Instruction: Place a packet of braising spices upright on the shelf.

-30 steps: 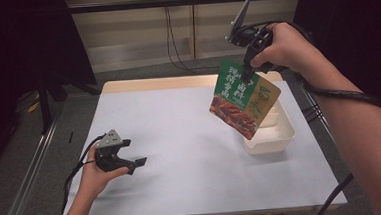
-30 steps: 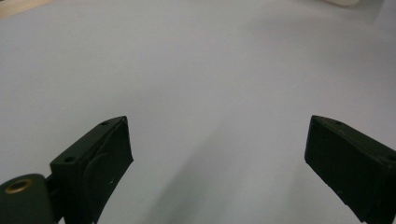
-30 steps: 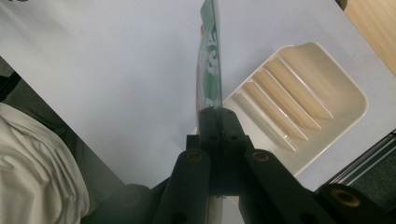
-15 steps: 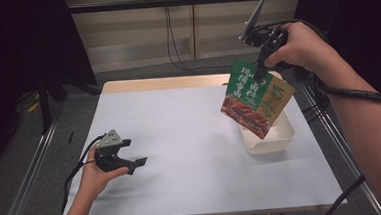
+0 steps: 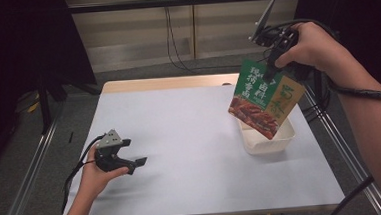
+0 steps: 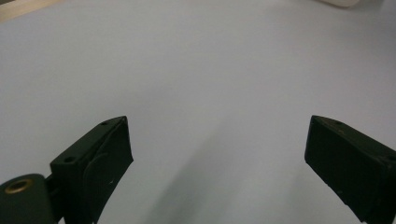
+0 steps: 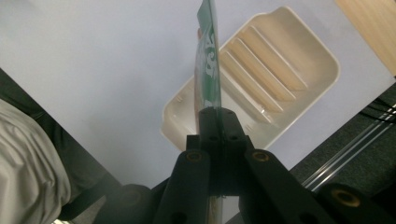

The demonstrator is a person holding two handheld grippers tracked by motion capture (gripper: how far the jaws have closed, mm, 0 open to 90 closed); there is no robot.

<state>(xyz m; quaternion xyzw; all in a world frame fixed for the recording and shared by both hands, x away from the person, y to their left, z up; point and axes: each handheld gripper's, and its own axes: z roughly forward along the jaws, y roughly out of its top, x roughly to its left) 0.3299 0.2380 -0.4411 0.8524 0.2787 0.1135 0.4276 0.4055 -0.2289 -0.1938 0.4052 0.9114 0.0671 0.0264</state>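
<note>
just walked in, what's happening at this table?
A person works at a white table with tongs in each hand. The right tongs are shut on the top edge of a green food packet, which hangs in the air above a white ribbed tray at the table's right edge. The packet's lower corner is over the tray but not yet set down in it. The left tongs rest low on the table near the front left, jaws open, holding nothing.
</note>
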